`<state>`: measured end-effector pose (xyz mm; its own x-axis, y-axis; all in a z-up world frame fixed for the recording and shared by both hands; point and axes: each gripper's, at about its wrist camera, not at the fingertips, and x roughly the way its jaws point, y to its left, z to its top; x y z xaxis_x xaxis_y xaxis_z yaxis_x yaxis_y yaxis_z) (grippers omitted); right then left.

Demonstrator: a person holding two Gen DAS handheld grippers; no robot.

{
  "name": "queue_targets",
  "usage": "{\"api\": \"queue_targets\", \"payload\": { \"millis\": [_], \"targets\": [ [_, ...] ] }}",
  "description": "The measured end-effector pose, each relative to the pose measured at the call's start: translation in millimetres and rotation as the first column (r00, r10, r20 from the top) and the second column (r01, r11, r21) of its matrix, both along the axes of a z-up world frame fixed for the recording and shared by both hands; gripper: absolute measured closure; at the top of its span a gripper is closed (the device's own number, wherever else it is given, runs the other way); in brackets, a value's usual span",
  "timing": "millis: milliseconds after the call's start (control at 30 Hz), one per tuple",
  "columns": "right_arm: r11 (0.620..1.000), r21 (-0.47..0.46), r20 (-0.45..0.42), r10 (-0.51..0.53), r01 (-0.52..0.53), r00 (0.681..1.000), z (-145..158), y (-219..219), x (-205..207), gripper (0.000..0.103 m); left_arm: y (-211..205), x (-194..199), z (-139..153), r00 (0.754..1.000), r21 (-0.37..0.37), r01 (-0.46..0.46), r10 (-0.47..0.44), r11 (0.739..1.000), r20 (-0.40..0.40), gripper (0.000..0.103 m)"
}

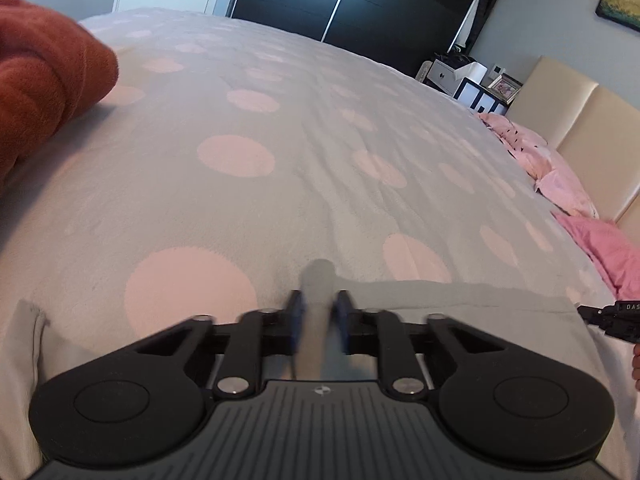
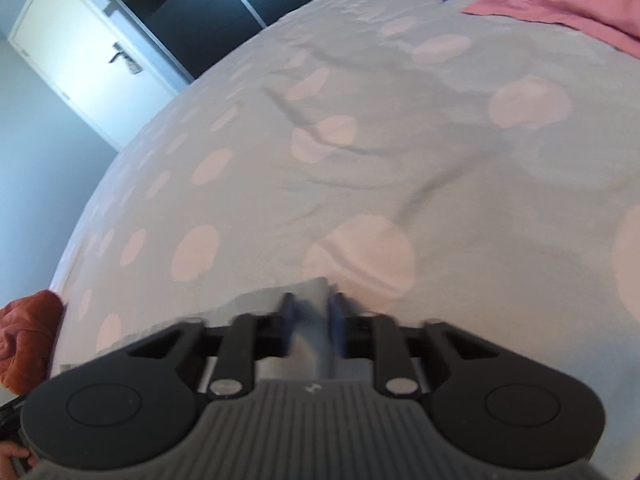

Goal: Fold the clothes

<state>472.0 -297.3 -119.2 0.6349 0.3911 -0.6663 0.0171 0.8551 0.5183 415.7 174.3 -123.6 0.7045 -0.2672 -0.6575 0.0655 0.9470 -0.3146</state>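
Note:
A pale grey garment (image 1: 460, 300) lies along the near edge of the bed. My left gripper (image 1: 318, 300) is shut on a raised fold of that grey cloth, which stands up between the blue pads. In the right wrist view my right gripper (image 2: 310, 302) is shut on a corner of the same grey garment (image 2: 260, 300), and the cloth's point sticks up between its fingers. The black tip of my right gripper (image 1: 600, 316) shows at the right edge of the left wrist view, at the garment's far end.
The bed cover (image 1: 320, 140) is grey with pink dots. A rust-orange fleece (image 1: 44, 76) is heaped at the left and also shows as the fleece (image 2: 24, 340). Pink pillows (image 1: 560, 176) lie by the cream headboard (image 1: 580, 120). A dark wardrobe and a white door (image 2: 80, 52) stand beyond.

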Motion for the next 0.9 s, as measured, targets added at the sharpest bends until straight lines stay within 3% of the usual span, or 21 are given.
{"api": "queue_targets", "payload": {
  "millis": [133,267,467,567,633,667,900],
  "targets": [
    [0.995,-0.096,0.087,0.008,0.000,0.996,14,7,-2,0.099,-11,-3,15,0.996,0.075,0.029,-0.036,0.997,0.087,0.100],
    [0.987,-0.159,0.134,0.005,0.017,0.991,26,6,-1,0.099,-14,3,15,0.997,0.129,0.029,-0.037,0.991,0.062,0.100],
    [0.968,-0.250,0.086,-0.005,0.027,0.996,11,20,4,0.099,-24,7,4,1.000,0.210,0.021,-0.025,0.977,0.012,0.095],
    [0.962,-0.273,0.068,-0.002,0.021,0.998,14,22,4,0.092,-29,9,10,0.999,0.248,0.031,-0.027,0.968,-0.020,0.085],
    [0.960,-0.278,0.075,0.003,0.018,0.997,24,20,-2,0.072,-29,4,21,1.000,0.269,0.024,-0.024,0.963,-0.006,0.066],
    [0.960,-0.280,0.079,0.006,0.016,0.997,29,19,-4,0.064,-28,1,27,0.999,0.276,0.039,-0.037,0.960,-0.012,0.063],
    [0.961,-0.273,0.072,0.054,-0.032,0.996,70,11,-40,0.064,-21,-42,70,0.990,0.388,0.121,-0.081,0.913,-0.119,0.062]
  ]
}}
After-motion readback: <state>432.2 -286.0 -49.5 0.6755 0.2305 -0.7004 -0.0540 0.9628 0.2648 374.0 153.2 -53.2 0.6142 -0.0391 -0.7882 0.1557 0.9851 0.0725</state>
